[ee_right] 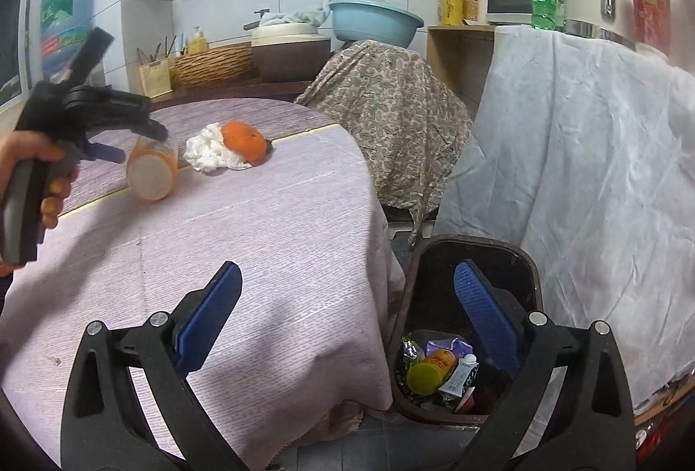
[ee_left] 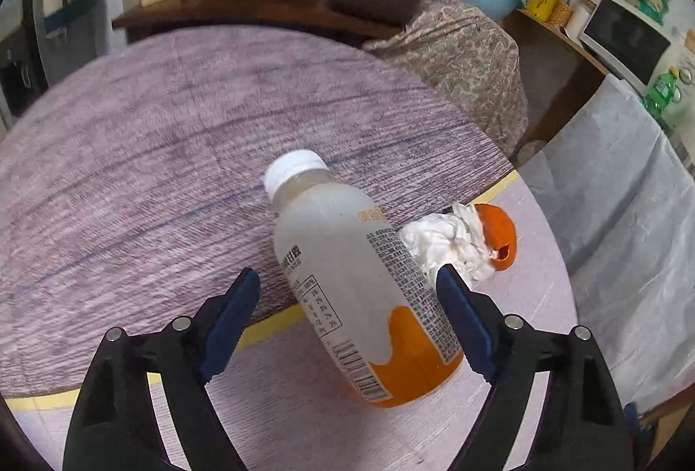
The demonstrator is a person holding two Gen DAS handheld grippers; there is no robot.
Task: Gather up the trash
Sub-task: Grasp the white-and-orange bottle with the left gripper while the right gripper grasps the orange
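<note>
Left gripper [ee_left: 347, 293] fingers spread, bottle [ee_left: 356, 288] lying between them, untouched; tissue [ee_left: 447, 241] beyond right finger. Right gripper [ee_right: 347, 297] spread, bin [ee_right: 469, 332] behind right finger.

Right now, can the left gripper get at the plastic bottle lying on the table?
Probably yes. The left gripper has its jaws open on either side of the plastic bottle, which lies on its side, and nothing sits between them; the crumpled tissue lies just beyond.

the left gripper [ee_right: 110, 149] hides most of the bottle [ee_right: 152, 171] in the right wrist view (only its base shows). the tissue [ee_left: 447, 243] covers part of the orange peel [ee_left: 499, 236].
</note>
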